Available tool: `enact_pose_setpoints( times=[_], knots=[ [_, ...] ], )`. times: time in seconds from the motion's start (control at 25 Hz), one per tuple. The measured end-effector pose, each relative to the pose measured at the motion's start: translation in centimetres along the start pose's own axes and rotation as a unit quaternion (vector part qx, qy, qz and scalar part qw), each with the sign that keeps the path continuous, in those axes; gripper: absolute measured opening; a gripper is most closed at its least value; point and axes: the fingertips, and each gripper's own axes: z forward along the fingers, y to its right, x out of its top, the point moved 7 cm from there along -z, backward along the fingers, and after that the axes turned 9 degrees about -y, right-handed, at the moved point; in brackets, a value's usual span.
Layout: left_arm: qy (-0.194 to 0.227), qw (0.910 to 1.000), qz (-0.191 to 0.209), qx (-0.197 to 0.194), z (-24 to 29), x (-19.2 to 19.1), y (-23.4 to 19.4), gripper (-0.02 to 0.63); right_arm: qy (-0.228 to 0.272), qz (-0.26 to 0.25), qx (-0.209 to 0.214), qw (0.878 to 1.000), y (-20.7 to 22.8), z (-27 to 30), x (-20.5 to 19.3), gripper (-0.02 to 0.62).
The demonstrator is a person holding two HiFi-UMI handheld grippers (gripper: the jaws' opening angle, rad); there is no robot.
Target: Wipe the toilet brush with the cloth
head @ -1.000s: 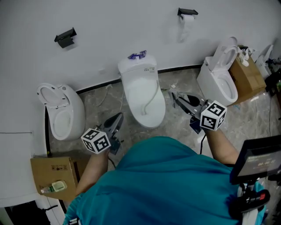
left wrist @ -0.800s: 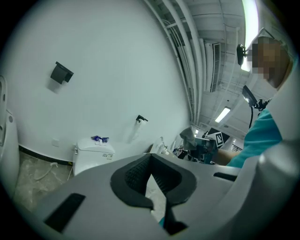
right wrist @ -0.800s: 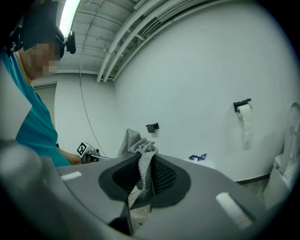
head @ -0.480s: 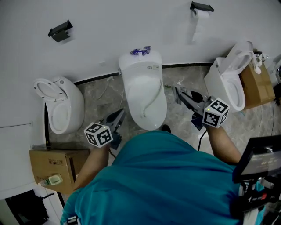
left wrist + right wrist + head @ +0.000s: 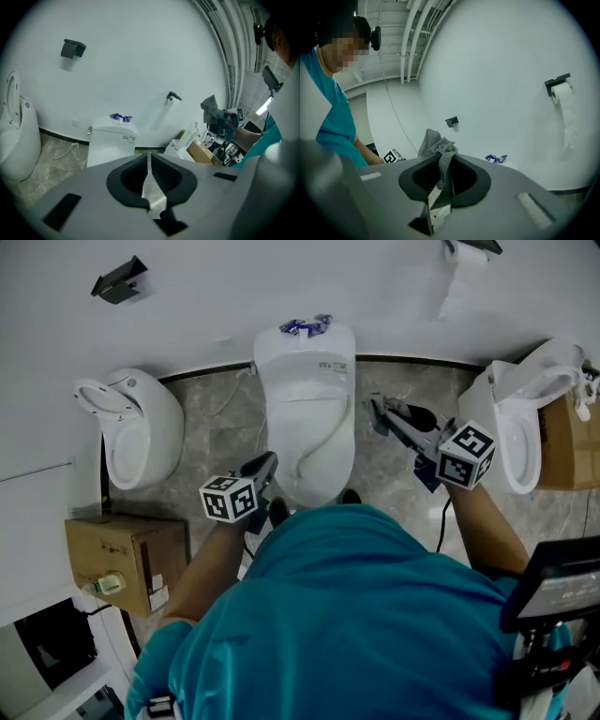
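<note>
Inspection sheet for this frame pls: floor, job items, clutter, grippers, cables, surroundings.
Surface: grey marbled floor.
Job's things: grey cloth clamped in the right hand-held gripper; toilet brush: nothing seen.
Clutter: blue wrapper on the middle toilet tank; cardboard box at left, bottle at its edge.
Grippers: left hand-held gripper shut, empty; right hand-held gripper shut on the cloth.
Cables: black cable below the right hand-held gripper; white cord on the floor.
Surroundings: white wall, left toilet, right toilet, toilet roll, black bracket.
</note>
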Motion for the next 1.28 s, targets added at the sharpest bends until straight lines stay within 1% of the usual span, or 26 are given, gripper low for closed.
enact_pose_setpoints(
  times=[0.12,0.16,0.2,0.28,0.36,0.48,0.64,0.72,0.92,1.12,1.28],
  knots=[
    [-0.042,0.9991,-0.008,0.007,2.5,-1.4,-2.4,0.016,-0.016,0.01,-0.007,1.0,0.7,1.4,-1.2,0.049],
    [-0.059,0.9982,-0.011,0.006,3.5,-2.0,-3.4,0.052,-0.021,0.013,-0.012,1.0,0.9,2.0,-1.6,0.049],
    [-0.076,0.997,-0.015,0.005,4.6,-2.7,-4.4,0.115,-0.025,0.017,-0.016,0.999,1.0,2.5,-2.0,0.049],
    [-0.112,0.9935,-0.022,0.009,6.7,-4.4,-6.5,0.174,-0.032,0.029,-0.024,0.999,1.1,3.7,-2.8,0.049],
    [-0.15,0.9883,-0.021,0.019,8.7,-6.2,-8.6,0.22,-0.036,0.04,-0.027,0.998,1.0,4.6,-3.6,0.049],
    [-0.207,0.9773,-0.013,0.045,11.8,-9.1,-11.4,0.272,-0.05,0.055,-0.029,0.997,1.3,5.4,-5.5,0.049],
    [-0.261,0.9623,-0.03,0.072,16.2,-13.3,-14.2,0.312,-0.065,0.079,-0.034,0.994,2.5,5.4,-8.1,0.049],
    [-0.275,0.9568,-0.042,0.084,18.1,-14.9,-14.9,0.322,-0.071,0.089,-0.036,0.993,3.2,5.0,-9.3,0.049],
    [-0.293,0.9463,-0.075,0.113,22.2,-18.2,-16.3,0.333,-0.086,0.112,-0.045,0.989,5.1,3.9,-12.5,0.049],
    [-0.318,0.9328,-0.076,0.151,25.4,-20.9,-17.6,0.337,-0.092,0.136,-0.059,0.985,6.5,2.4,-15.5,0.049],
    [-0.334,0.9212,-0.067,0.188,27.3,-21.8,-18.9,0.337,-0.103,0.156,-0.066,0.98,7.2,1.4,-17.8,0.049]
  ],
)
